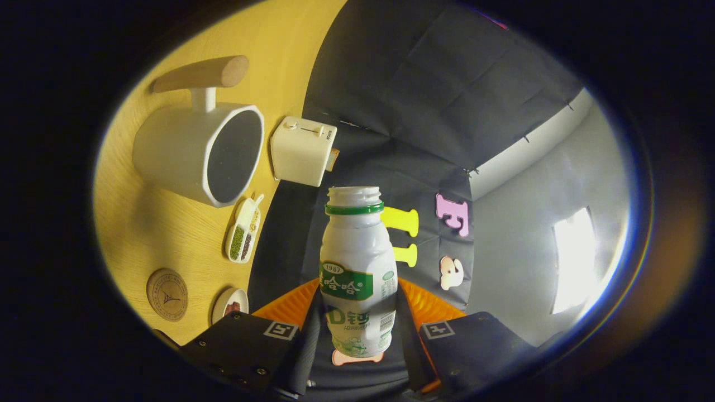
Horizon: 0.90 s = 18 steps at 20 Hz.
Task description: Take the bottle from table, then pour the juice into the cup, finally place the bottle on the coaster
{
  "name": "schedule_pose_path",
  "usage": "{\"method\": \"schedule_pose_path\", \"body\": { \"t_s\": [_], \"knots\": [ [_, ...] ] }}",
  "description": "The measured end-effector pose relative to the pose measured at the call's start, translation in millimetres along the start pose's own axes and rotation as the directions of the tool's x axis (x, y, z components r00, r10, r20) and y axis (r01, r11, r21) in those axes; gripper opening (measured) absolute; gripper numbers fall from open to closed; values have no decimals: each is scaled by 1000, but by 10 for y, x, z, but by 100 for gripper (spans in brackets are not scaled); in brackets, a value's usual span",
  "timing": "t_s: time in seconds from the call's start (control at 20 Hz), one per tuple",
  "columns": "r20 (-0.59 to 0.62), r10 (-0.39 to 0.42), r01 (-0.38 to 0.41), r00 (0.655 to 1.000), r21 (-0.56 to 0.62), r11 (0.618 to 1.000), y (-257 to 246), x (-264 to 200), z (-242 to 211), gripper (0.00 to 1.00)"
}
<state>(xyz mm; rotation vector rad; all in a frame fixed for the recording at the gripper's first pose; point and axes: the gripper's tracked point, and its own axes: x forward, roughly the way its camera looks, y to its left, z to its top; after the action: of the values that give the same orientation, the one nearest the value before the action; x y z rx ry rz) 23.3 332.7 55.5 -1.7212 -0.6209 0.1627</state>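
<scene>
My gripper (357,315) is shut on a white bottle (357,262) with a green label and a green neck ring. Its orange fingers (290,306) press on both sides of the bottle's lower body. The bottle has no cap and its mouth points away from me. The whole view is rolled, so the yellow wooden table (151,234) stands like a wall to the left of the bottle. The white cup (195,153) with a wooden handle sits on that table, beyond the left finger, its dark opening facing the bottle's side. The round brown coaster (167,294) lies close to the left finger.
A white toaster-like box (301,151) stands at the table's edge beyond the cup. A divided dish of beans (243,229) lies between cup and coaster, and a small plate (230,304) sits beside the coaster. A grey wall and a bright window (572,257) are to the right.
</scene>
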Motion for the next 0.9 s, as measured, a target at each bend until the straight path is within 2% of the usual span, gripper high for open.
{"method": "schedule_pose_path", "body": {
  "t_s": [0.15, 0.45, 0.9],
  "knots": [
    [35, -25, 28, 999, -89, 996, -37, -16, 94, 66],
    [73, -42, 55, 996, -176, 983, -95, -7, 167, 66],
    [121, -39, 68, 992, -248, 966, -96, -30, 257, 66]
  ]
}}
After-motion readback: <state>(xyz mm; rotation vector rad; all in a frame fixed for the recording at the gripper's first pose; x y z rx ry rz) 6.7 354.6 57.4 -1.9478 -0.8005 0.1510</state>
